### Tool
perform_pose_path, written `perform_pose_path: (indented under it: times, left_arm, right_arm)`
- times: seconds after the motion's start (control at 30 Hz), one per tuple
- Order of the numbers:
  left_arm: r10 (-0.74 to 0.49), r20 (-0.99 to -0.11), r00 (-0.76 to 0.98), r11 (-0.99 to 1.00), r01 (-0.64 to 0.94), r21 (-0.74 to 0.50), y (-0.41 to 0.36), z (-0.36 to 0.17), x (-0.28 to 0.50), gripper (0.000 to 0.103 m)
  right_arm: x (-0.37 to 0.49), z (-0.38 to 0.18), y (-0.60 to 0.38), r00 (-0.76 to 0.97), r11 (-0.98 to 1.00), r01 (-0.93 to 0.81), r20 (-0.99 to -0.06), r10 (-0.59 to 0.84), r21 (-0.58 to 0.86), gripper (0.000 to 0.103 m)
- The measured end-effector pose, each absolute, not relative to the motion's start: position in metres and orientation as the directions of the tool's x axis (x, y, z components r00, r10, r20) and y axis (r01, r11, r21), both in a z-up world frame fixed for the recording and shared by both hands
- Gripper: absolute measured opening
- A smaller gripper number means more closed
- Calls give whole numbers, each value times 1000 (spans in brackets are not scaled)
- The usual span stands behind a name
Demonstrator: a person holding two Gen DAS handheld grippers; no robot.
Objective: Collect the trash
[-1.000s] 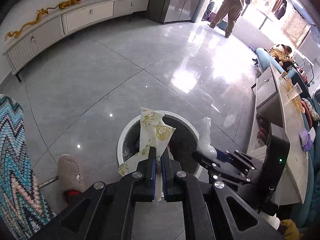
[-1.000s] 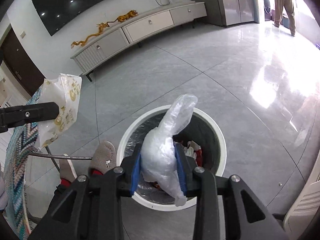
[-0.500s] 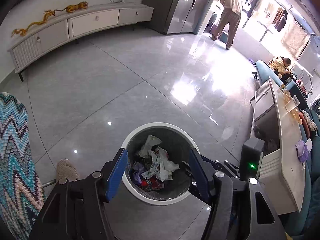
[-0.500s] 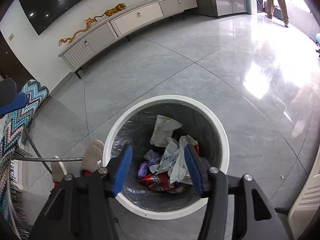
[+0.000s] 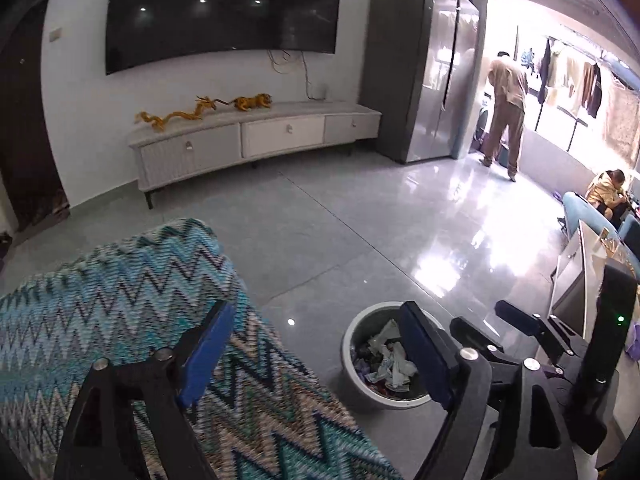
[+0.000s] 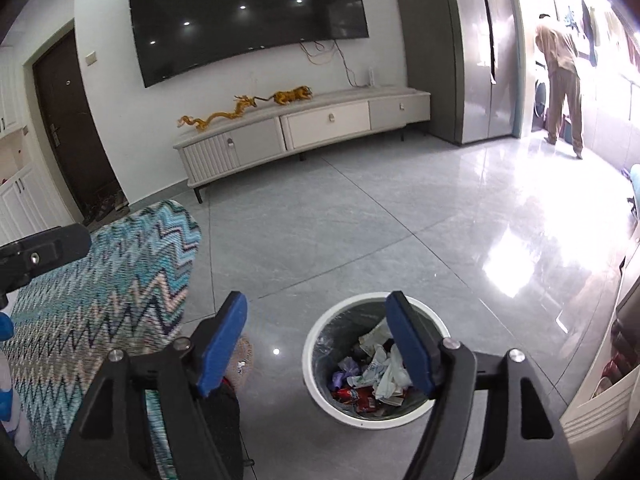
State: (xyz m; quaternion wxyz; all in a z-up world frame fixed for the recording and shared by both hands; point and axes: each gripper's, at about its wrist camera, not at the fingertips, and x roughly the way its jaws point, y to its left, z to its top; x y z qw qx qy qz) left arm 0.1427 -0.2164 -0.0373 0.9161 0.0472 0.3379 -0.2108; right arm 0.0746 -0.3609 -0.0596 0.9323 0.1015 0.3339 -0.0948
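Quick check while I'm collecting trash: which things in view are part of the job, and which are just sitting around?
Job:
- trash bin on the floor
- crumpled wrappers inside it
- left tongs, open, empty
- right tongs, open, empty

Just lying about:
- zigzag blanket
- TV cabinet
- gold dragon figure
- fridge

A blue-padded finger (image 6: 408, 344) of the right gripper covers part of the white trash bin's rim (image 6: 316, 392), and the crumpled trash (image 6: 376, 372) inside blurs into one heap. The zigzag-patterned cloth (image 5: 120, 300) is smeared and cut off at the frame's lower edge, while a standing person (image 5: 506, 116) dissolves into window glare.
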Motion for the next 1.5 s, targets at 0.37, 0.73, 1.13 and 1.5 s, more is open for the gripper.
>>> perform_pose_path:
  times: [0.37,0.73,1.13,1.5]
  left_arm:
    - [-88,-451,888,988,136,76,-76,12,82,92]
    - [14,-371,928,1000,-6,22,-8,17,38,103]
    - [120,-305,945,992,-123,10,16,20,19,103]
    - [101,-297,950,995,-100,18,9,18,9,103]
  right_arm:
    - [24,34,-236,864,984,175,-481,-150,7,93]
    - [-13,69,-179,914,988,150,-375,-157,-48,96]
    - [-30,74,-158,932,986,151,-322,-167,-74,96]
    - [-28,68,-163,930,984,163,-324,-177,-68,97]
